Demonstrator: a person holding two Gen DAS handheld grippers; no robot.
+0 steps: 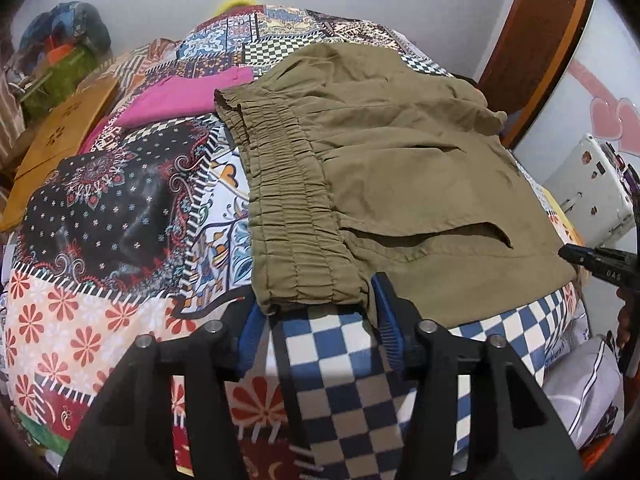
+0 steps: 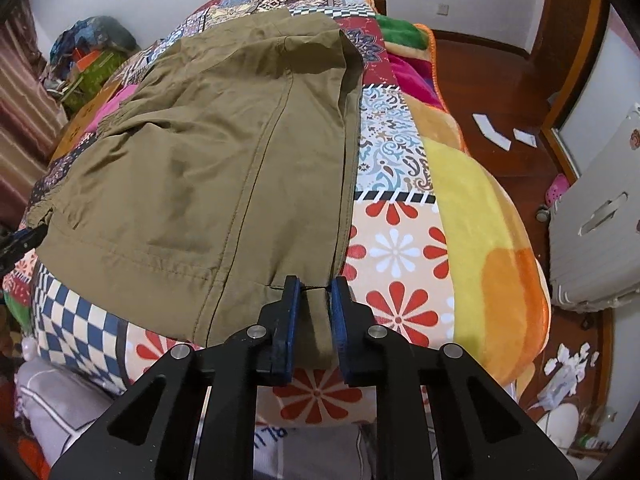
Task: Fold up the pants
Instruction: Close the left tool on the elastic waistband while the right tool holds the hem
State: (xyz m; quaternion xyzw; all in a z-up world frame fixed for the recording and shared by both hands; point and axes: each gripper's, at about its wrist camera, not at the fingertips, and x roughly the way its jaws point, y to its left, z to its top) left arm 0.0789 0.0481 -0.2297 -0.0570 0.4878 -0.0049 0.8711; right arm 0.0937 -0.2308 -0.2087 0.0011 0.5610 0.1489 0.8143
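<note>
Olive pants (image 1: pixel 400 152) lie folded on a patchwork bed cover (image 1: pixel 100 208). The gathered waistband (image 1: pixel 292 200) runs toward my left gripper (image 1: pixel 318 316). The band's near end fills the gap between its blue pads, so that gripper is shut on it. In the right wrist view the pants (image 2: pixel 200 160) spread out ahead. My right gripper (image 2: pixel 315 300) is shut on the near hem corner, and a fold of cloth shows between its pads. The right gripper's tip (image 1: pixel 592 264) also appears at the left wrist view's right edge. The left gripper (image 2: pixel 20 240) shows at the far left of the right wrist view.
A pink garment (image 1: pixel 180 96) lies beyond the waistband, beside a wooden board (image 1: pixel 60 140). Bags (image 1: pixel 64 48) pile up at the back left. A yellow-orange blanket (image 2: pixel 472 220) covers the bed's right side. A white suitcase (image 2: pixel 600 220) stands on the wooden floor (image 2: pixel 500 92).
</note>
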